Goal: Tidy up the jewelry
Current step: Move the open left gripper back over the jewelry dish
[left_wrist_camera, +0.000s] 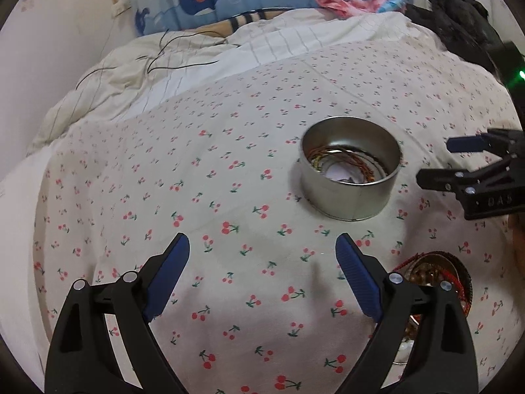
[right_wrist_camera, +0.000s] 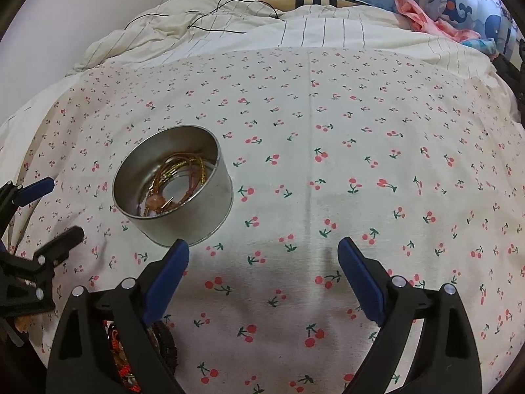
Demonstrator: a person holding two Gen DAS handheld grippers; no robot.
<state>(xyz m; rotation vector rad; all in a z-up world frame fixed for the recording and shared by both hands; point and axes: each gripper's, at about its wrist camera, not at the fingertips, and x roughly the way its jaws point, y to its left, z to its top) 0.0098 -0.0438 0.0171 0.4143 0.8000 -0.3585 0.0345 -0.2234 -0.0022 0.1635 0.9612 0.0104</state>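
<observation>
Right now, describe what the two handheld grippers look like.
Both match: the left gripper and right gripper have black plastic frames with cut-out arms, silver pivot bolts and ribbed blue finger pads. The right gripper's side shows embossed lettering, too blurred to read.

One round metal tin (right_wrist_camera: 178, 193) stands on one cherry-print cloth (right_wrist_camera: 328, 164); the bracelets inside it (right_wrist_camera: 174, 180) are tangled and cannot be counted. One second heap of jewelry (left_wrist_camera: 433, 275) shows partly behind a finger. Two grippers: left gripper (left_wrist_camera: 262, 256), right gripper (right_wrist_camera: 264, 256), each with two blue-padded fingers.
</observation>
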